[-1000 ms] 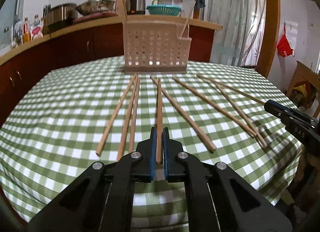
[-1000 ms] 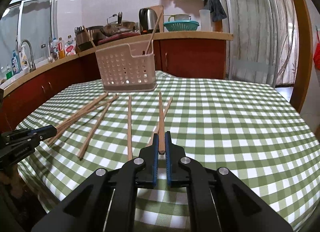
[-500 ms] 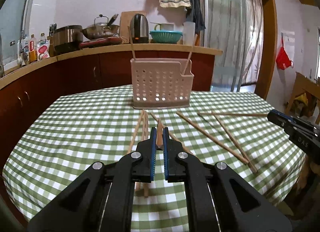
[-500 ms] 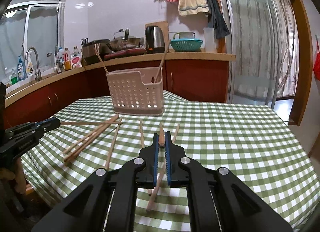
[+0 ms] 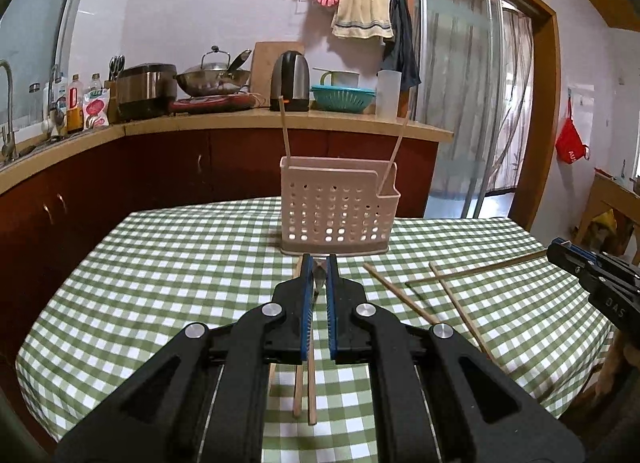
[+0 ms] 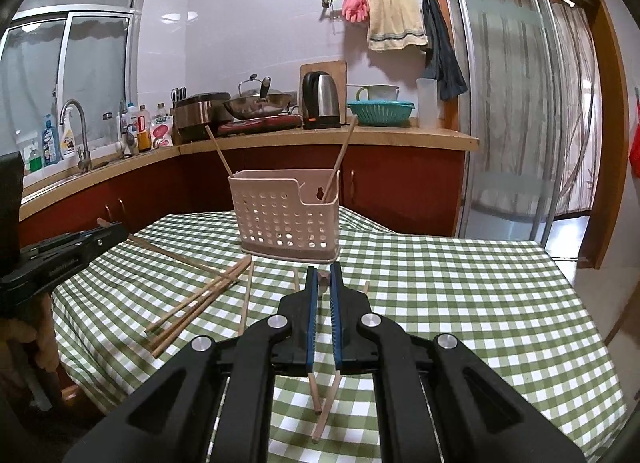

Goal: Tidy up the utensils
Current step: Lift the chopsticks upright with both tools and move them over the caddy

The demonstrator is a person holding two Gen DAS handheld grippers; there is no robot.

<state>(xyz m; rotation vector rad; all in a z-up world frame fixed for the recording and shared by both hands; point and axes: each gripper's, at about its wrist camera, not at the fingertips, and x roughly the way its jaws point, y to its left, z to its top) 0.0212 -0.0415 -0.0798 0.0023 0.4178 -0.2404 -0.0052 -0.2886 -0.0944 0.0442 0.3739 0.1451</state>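
My left gripper [image 5: 319, 259] is shut on a wooden chopstick [image 5: 319, 278], held above the green checked tablecloth [image 5: 180, 283] and seen almost end-on. My right gripper [image 6: 323, 269] is likewise shut on a second chopstick [image 6: 323, 278]. Ahead of both stands the pink perforated basket [image 5: 336, 215] [image 6: 290, 223], upright, with two chopsticks leaning in it. Several loose chopsticks [image 5: 400, 299] [image 6: 192, 303] lie on the cloth before it. The right gripper [image 5: 592, 275] shows at the left wrist view's right edge, the left gripper [image 6: 72, 251] at the right wrist view's left edge.
A wooden counter [image 5: 240, 123] with a kettle [image 5: 290, 81], a wok and a teal colander runs behind the table. A sliding glass door [image 6: 520, 123] stands at the right. The table's near edge drops off just below both grippers.
Both grippers have risen from the cloth, each lifting its chopstick off the table. The held sticks now look much shorter, pointing toward the basket.
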